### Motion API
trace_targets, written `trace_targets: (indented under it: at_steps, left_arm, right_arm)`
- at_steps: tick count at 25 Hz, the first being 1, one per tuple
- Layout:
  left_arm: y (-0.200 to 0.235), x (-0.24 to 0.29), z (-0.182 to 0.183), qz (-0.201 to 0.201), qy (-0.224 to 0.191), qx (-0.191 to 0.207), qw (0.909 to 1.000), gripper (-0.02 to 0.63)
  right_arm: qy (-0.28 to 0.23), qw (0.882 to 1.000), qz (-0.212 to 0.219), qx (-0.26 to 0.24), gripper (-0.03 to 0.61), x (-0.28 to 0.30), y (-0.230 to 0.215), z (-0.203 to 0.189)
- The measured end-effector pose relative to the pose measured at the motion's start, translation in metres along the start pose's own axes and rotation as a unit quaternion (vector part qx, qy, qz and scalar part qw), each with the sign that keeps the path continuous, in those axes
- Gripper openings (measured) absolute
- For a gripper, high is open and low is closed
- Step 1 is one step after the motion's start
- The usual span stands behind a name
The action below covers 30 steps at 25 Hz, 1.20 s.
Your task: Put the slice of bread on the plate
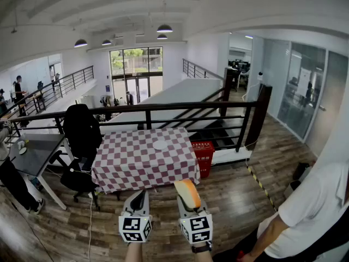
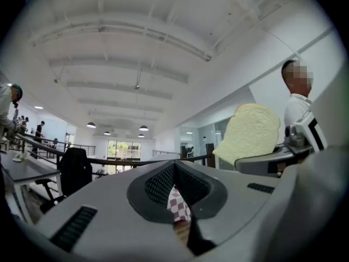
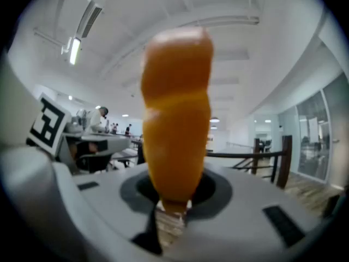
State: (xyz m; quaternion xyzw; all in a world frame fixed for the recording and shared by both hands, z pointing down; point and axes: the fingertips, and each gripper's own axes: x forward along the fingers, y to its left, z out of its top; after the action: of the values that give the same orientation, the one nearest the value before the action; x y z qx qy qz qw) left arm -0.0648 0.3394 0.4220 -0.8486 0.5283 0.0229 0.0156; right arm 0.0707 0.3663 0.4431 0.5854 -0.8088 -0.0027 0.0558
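Note:
The slice of bread stands upright on edge between the jaws of my right gripper, which is shut on it. In the right gripper view its orange-brown crust fills the middle, above the gripper. My left gripper hangs beside it, shut and holding nothing; in its own view the gripper shows only a thin slit, and the bread shows at the right. Farther ahead, the white plate lies on the checkered table. Both grippers are well short of the table.
A black office chair stands at the table's left, beside a grey desk. A red basket sits at the table's right. A dark railing runs behind. A person in a white shirt stands at lower right.

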Motion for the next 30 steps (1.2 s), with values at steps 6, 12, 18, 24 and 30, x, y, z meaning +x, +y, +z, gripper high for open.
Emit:
trace_targets:
  at_steps: [6,12,18,24,30]
  left_arm:
    - [0.005,0.025,-0.016,0.009,0.025,-0.004,0.9996,0.018]
    - [0.006,0.074,-0.041,-0.006,0.028,0.0,0.9996,0.018]
    - [0.047,0.166,-0.057,-0.006,0.037,-0.017,0.9992,0.018]
    - [0.119,0.253,-0.041,-0.017,0.011,-0.005,0.9998,0.018]
    - [0.2,0.33,-0.047,-0.007,0.001,-0.021,0.9997,0.018]
  right_arm:
    - [0.011,1.0,0.019,0.019,0.098,0.021,-0.017,-0.018]
    - [0.032,0.998,0.048,0.017,0.098,0.061,-0.017,-0.043]
    - [0.049,0.999,0.014,-0.006,0.098,0.152,-0.049,-0.041]
    - [0.034,0.998,-0.051,-0.01,0.098,0.267,-0.074,-0.009]
    - [-0.001,0.998,-0.057,-0.004,0.098,0.378,-0.074,0.005]
